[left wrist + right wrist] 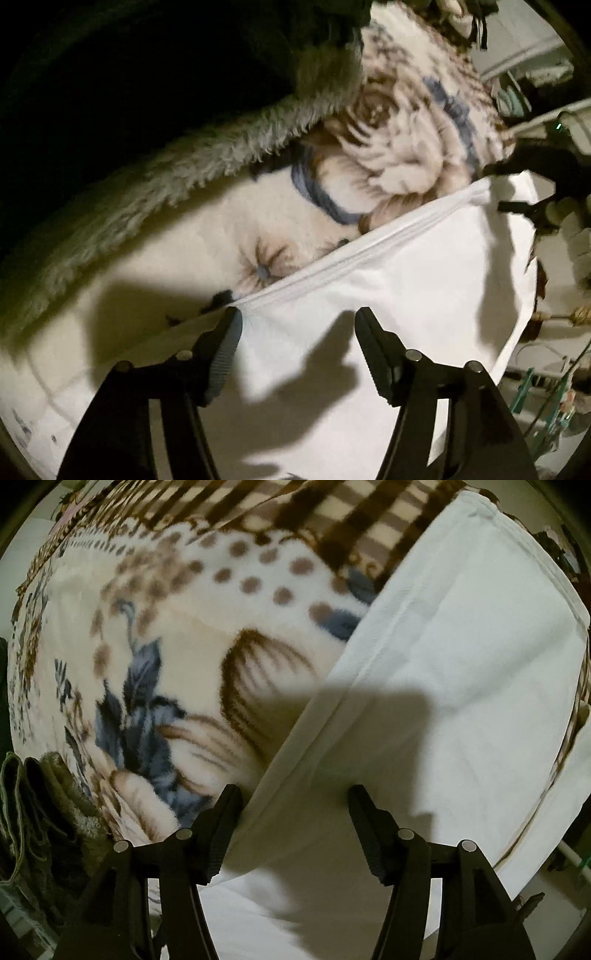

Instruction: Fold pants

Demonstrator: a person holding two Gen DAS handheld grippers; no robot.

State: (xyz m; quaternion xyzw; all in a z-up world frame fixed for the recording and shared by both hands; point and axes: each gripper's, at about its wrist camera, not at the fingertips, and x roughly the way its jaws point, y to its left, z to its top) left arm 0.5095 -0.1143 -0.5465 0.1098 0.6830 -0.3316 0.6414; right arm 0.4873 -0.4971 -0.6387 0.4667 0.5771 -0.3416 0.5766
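White pants (406,273) lie flat on a floral blanket (388,122). In the left wrist view a seamed edge runs from lower left to upper right. My left gripper (297,321) is open just above the pants near that edge, with cloth under both fingers. The right gripper (524,206) shows at the far right, at the pants' other corner. In the right wrist view the pants (461,672) stretch away to the upper right. My right gripper (293,797) is open over the pants' left edge, holding nothing.
A grey-green fuzzy blanket (155,184) lies along the left in the left wrist view. It also shows bunched at the lower left in the right wrist view (48,805). The floral blanket (177,657) has a checked border (332,520) at the far end. Clutter stands beyond the bed's edge (546,387).
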